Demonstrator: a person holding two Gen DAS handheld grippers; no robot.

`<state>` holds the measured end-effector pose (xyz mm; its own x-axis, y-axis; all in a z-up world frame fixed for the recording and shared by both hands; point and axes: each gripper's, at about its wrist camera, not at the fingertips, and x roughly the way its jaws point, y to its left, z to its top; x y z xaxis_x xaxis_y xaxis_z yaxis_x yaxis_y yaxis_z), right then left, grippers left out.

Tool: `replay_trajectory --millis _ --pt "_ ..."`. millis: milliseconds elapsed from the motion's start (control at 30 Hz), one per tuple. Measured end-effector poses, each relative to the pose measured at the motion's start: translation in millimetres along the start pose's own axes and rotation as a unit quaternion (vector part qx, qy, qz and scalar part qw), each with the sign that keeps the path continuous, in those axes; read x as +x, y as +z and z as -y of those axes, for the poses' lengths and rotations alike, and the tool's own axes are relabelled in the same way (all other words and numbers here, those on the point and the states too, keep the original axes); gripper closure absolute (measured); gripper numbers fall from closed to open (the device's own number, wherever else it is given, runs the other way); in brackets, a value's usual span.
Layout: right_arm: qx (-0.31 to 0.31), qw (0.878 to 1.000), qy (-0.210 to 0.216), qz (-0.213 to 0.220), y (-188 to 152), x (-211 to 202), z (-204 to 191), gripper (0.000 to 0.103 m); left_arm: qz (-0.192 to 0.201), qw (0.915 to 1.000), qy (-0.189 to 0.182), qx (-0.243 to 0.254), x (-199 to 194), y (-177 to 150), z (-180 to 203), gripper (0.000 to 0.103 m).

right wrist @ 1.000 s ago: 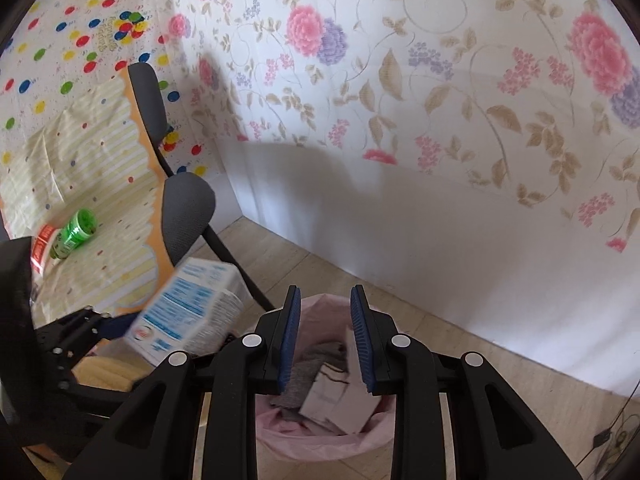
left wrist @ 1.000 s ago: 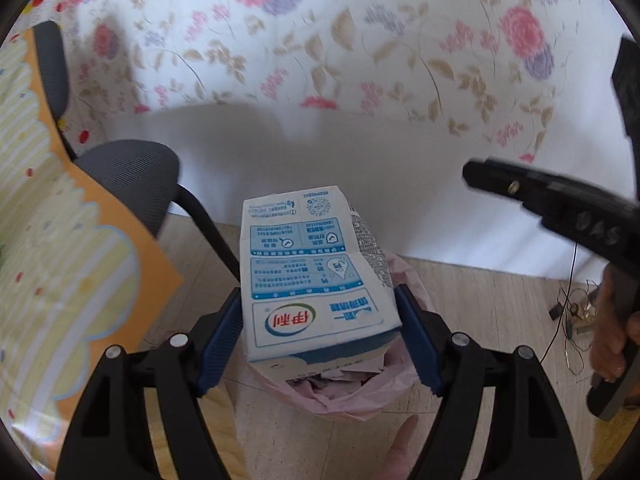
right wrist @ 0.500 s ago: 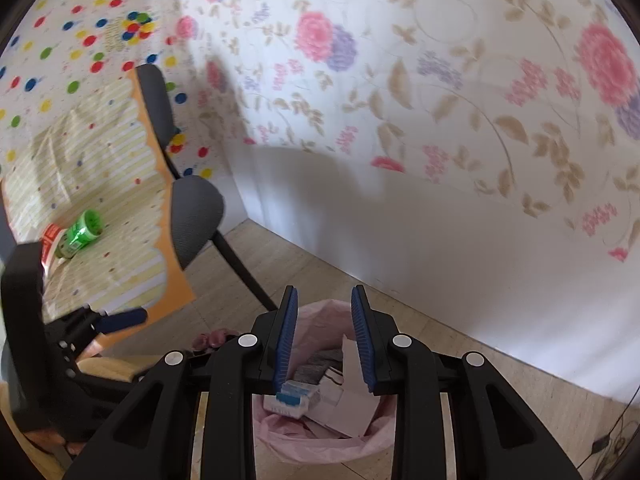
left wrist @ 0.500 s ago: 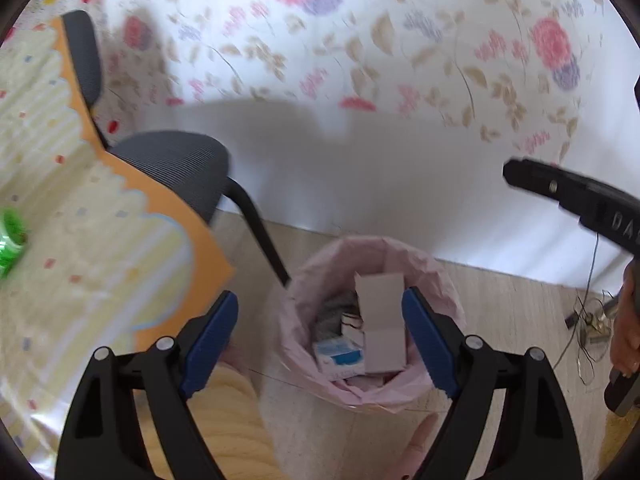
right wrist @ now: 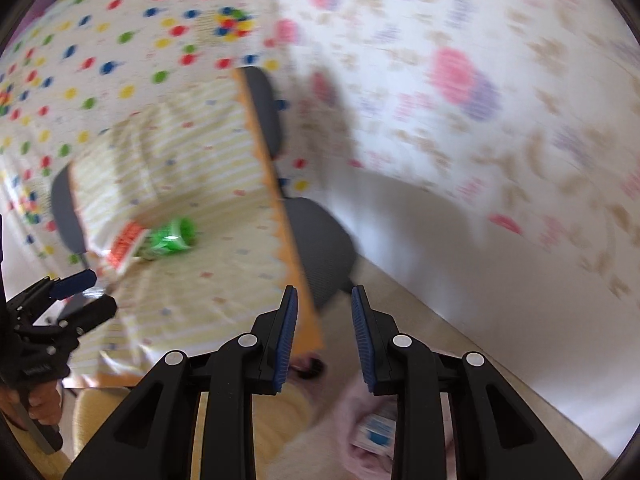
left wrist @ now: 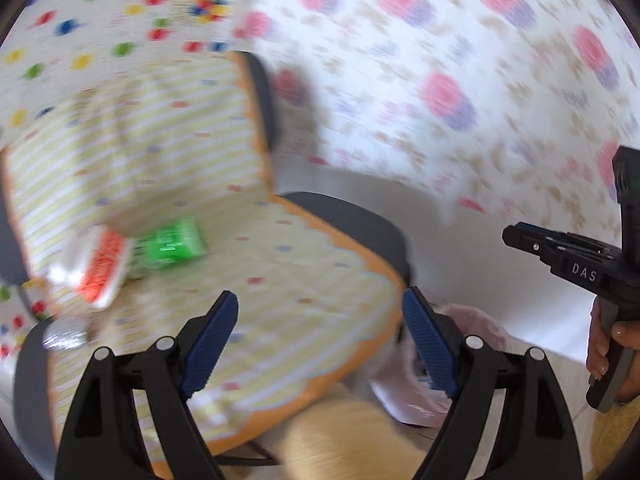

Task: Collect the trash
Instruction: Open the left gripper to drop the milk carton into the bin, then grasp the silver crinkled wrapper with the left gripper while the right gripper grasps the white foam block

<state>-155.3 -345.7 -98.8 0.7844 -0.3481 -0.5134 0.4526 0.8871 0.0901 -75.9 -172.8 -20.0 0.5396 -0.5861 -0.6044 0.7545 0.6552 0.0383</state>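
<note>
A home room: floral wallpaper [left wrist: 460, 92], a cloth-covered table [left wrist: 248, 264], a dark chair [right wrist: 316, 240] and wooden flooring [right wrist: 472, 356].

both wrist cams look fwd along their fingers, tilted down over the table [left wrist: 280, 280] [right wrist: 208, 280], both blurred. left cam sits nearer it. both views share the green bottle [left wrist: 170, 245] [right wrist: 170, 238], chair [left wrist: 352, 224] [right wrist: 320, 240], floral wall [left wrist: 440, 80] [right wrist: 460, 100].
</note>
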Motion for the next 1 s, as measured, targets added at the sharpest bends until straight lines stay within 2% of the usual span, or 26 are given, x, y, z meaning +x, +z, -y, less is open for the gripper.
replay_trajectory --millis 100,200,267,367,467,533,633,700,1000 --pt "-0.031 0.999 0.038 -0.003 16.7 16.8 -40.7 0.071 0.007 0.9985 0.048 -0.026 -20.1 0.7 -43.1 0.021" --pt "-0.058 0.996 0.068 -0.007 28.4 31.6 -78.0 0.066 0.011 0.9932 0.103 -0.054 -35.7 -2.1 -89.9 0.021" --pt "-0.084 0.993 0.084 -0.008 37.5 45.5 -109.5 0.064 -0.001 0.9854 0.153 -0.075 -39.3 -6.3 -125.1 0.021" --pt "-0.104 0.989 0.100 -0.012 47.9 63.4 -140.0 0.058 -0.026 0.9653 0.239 -0.102 -38.5 -18.1 -179.6 0.021" --pt "-0.126 0.985 0.115 -0.021 54.7 84.4 -172.3 0.054 -0.045 0.9496 0.279 -0.135 -35.4 -31.3 -229.3 0.021" --pt "-0.143 0.982 0.123 -0.027 57.7 100.7 -194.8 0.054 -0.054 0.9439 0.279 -0.168 -29.3 -41.4 -262.8 0.021" --pt "-0.153 0.978 0.136 -0.032 59.5 121.5 -218.9 0.054 -0.083 0.9345 0.249 -0.240 -7.7 -63.2 -310.1 0.021" --pt "-0.158 0.977 0.140 -0.035 58.8 134.7 -231.9 0.054 -0.097 0.9267 0.234 -0.277 9.4 -76.4 -326.8 0.022" --pt "-0.188 0.971 0.137 -0.049 58.5 189.1 -278.6 0.052 -0.125 0.9122 0.204 -0.332 85.8 -81.2 -361.5 0.022"
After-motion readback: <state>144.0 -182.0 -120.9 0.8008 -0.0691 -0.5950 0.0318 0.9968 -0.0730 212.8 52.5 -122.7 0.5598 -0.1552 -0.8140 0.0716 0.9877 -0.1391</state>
